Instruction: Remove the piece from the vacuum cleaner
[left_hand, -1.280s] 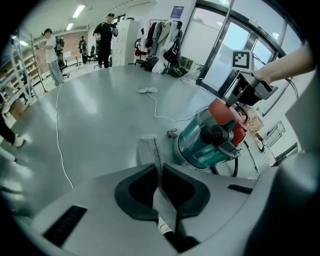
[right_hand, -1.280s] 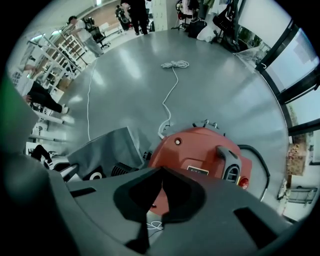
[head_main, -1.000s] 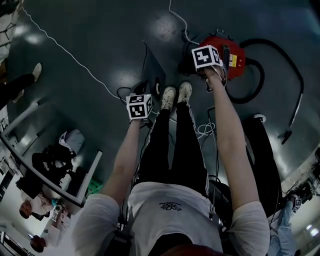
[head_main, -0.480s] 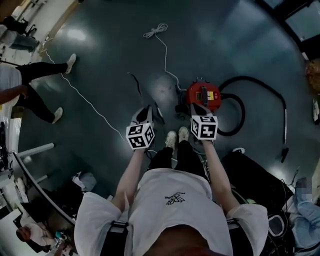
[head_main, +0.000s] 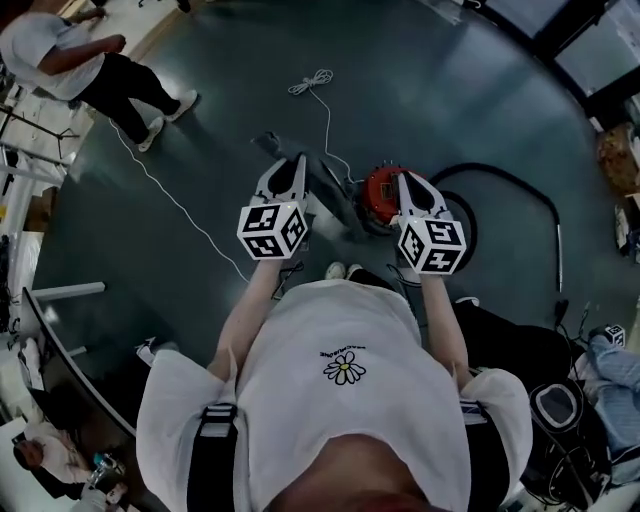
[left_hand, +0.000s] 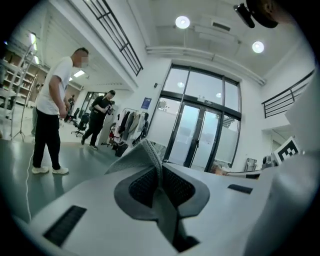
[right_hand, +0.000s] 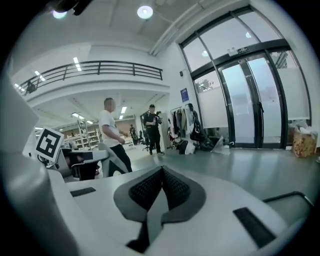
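Part of the round red vacuum cleaner (head_main: 375, 200) on the floor (head_main: 450, 90) hides behind my right gripper (head_main: 406, 180); only the head view shows it. My left gripper (head_main: 296, 162) and the right one are both pinched together, empty.

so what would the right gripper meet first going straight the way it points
Nothing close: the right gripper, shut and empty, points over open floor; far off a person in black stands roughly in line, depth unclear.

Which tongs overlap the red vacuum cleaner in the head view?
The right tongs: their tips cover the red vacuum cleaner's edge, while the left tongs stand clear of it, further left.
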